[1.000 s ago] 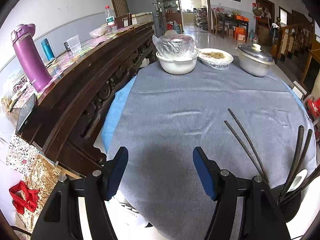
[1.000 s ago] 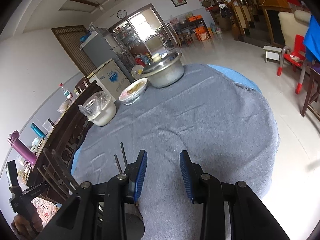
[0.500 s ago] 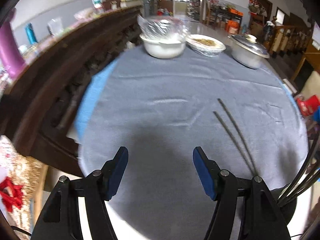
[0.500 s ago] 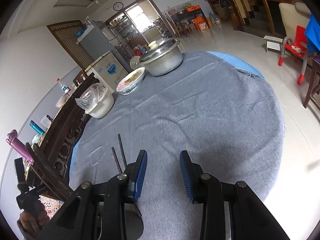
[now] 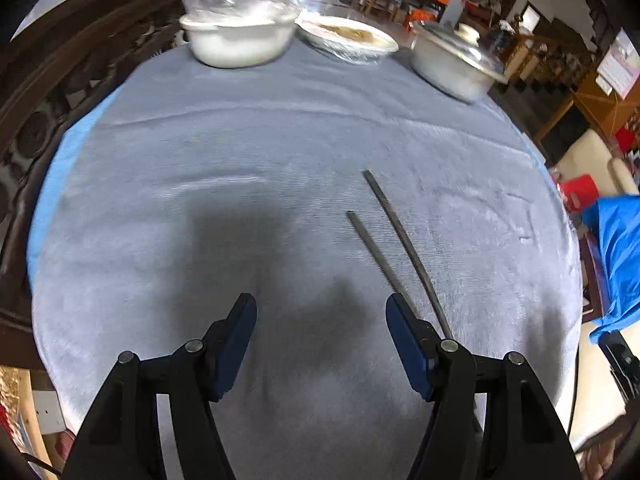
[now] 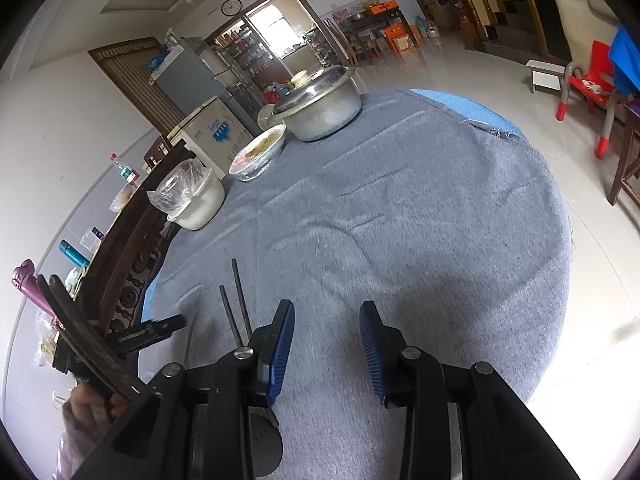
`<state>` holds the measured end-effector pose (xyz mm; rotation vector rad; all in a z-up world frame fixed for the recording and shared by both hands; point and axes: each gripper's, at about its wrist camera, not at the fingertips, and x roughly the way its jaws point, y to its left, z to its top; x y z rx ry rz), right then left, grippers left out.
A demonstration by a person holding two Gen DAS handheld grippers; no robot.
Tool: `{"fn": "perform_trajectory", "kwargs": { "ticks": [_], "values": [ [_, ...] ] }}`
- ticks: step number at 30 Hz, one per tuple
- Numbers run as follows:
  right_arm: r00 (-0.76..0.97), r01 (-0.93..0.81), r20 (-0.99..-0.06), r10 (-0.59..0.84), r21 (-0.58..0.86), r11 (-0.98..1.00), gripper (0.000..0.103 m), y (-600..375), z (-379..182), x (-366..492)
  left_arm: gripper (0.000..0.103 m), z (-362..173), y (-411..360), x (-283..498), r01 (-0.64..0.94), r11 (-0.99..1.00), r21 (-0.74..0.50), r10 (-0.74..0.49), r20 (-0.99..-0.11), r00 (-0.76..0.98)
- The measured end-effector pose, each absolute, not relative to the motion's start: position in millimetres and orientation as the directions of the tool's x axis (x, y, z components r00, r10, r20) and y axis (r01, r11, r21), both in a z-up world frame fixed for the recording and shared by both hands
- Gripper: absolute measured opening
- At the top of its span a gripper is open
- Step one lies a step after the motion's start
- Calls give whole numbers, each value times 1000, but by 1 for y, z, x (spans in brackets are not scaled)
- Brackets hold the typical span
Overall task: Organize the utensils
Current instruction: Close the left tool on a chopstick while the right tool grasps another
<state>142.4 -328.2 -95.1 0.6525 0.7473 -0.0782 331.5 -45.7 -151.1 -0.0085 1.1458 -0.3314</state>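
Note:
Two dark chopsticks (image 5: 394, 242) lie side by side on the grey tablecloth (image 5: 240, 160), just ahead and right of my open, empty left gripper (image 5: 320, 336). In the right wrist view the same chopsticks (image 6: 236, 300) lie left of my right gripper (image 6: 326, 344), which is open and empty above the cloth. A dark utensil holder (image 6: 256, 444) sits under the right gripper's left finger, with more dark chopsticks (image 6: 80, 340) leaning out to the left. The left gripper's body (image 6: 148, 332) shows at the left of that view.
A white bowl covered in plastic (image 5: 240, 36), a covered dish (image 5: 348, 38) and a lidded metal pot (image 5: 456, 60) stand at the table's far edge. A carved dark wooden cabinet (image 5: 48, 92) runs along the left. A red child's chair (image 6: 588, 80) stands on the floor at right.
The left gripper has swung right and tilted down over the table; the chopsticks now lie closer to its right finger. The right gripper has barely moved.

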Motion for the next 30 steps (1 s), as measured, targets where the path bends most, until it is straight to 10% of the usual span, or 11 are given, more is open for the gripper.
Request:
{"fn": "perform_trajectory", "kwargs": {
  "ticks": [9, 16, 30],
  "values": [
    [740, 290, -653, 161, 527, 799, 36, -333, -97, 139, 46, -173, -77, 362, 233, 940, -250, -314, -901, 300],
    [731, 296, -663, 160, 520, 801, 36, -335, -101, 142, 10, -184, -92, 379, 253, 933, -256, -322, -908, 268],
    [645, 165, -715, 268, 474, 865, 36, -324, -112, 226, 0, -188, -67, 398, 419, 900, -118, -237, -940, 246]
  ]
}}
